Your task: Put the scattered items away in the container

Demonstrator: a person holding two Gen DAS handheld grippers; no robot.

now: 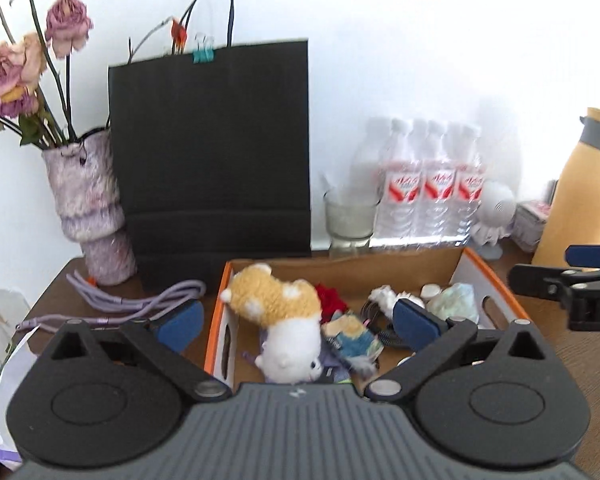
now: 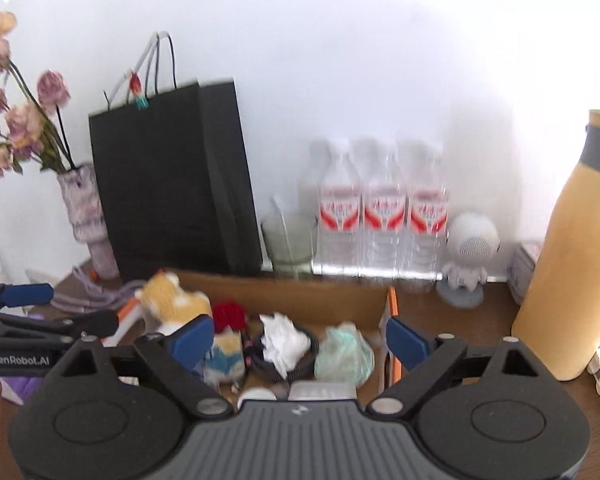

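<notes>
Both grippers up over the box now, fingers spread wide, nothing between them. Left gripper (image 1: 298, 320) sits low centre in the left wrist view, blue pads apart w/ the cardboard box (image 1: 342, 266) showing through the gap. Right gripper (image 2: 300, 340) same story in the right wrist view: pads well apart, empty.

Box is centre frame on the brown table (image 1: 580, 344), orange-edged, cut-out handle on its side wall. Inside: orange-and-white plush toy (image 1: 278, 308) lying at the left end, partly draped over the left wall, head down toward the bottom of the frame. Just right of it a red item (image 1: 332, 298), then a small blue-and-yellow soft thing (image 1: 352, 334), crumpled white paper (image 2: 282, 340) on a dark coil, and a pale green wad (image 2: 342, 354) at the right end. All in the box.

Outside the box: lilac cord (image 1: 140, 300) on the table at centre left, beside it. Black paper bag (image 1: 210, 148) stands behind, upper centre, w/ a teal clip on its top edge. Vase of dried roses (image 1: 92, 200) at left. Glass (image 1: 348, 220), pack of water bottles (image 1: 430, 188), small white figure (image 2: 470, 256) along the back wall; tan flask (image 2: 572, 264) at right edge. View is a bit blurred.
</notes>
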